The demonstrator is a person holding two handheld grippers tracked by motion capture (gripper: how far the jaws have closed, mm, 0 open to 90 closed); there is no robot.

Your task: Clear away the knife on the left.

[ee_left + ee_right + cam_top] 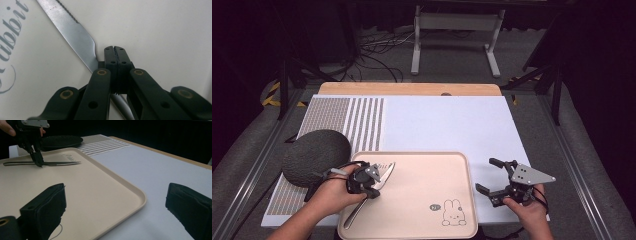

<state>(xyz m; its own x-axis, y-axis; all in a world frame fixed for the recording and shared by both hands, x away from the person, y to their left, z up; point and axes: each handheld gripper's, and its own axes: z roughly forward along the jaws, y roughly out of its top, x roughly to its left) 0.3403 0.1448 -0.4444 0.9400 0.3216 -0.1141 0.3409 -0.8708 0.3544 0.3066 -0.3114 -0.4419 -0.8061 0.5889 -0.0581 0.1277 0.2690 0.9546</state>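
Knife (371,186) lies flat on the beige tray (422,172), along the tray's left side, its blade toward the far rim and its handle toward the near left corner. The left gripper (373,189) stands over the middle of the knife, held from above by the person's left hand (330,194). In the left gripper view the two black jaws are pressed fully together, tips down at the tray surface right beside the serrated blade (72,32); the knife seems to pass under or just against the tips rather than between them, though the jaws hide the exact contact. From the right gripper view the same closed tips (38,160) meet the knife (45,163) about where blade and handle join, and the knife rests level on the tray.

The right gripper (488,179) sits off the tray's right edge, over the white mat (447,125), in the person's right hand (529,210). Its jaws are spread wide with nothing between them, and they point toward the tray.

A dark round woven pad (315,156) lies just left of the tray, overlapping the striped part of the mat. A small rabbit drawing (453,212) marks the tray's near right corner.
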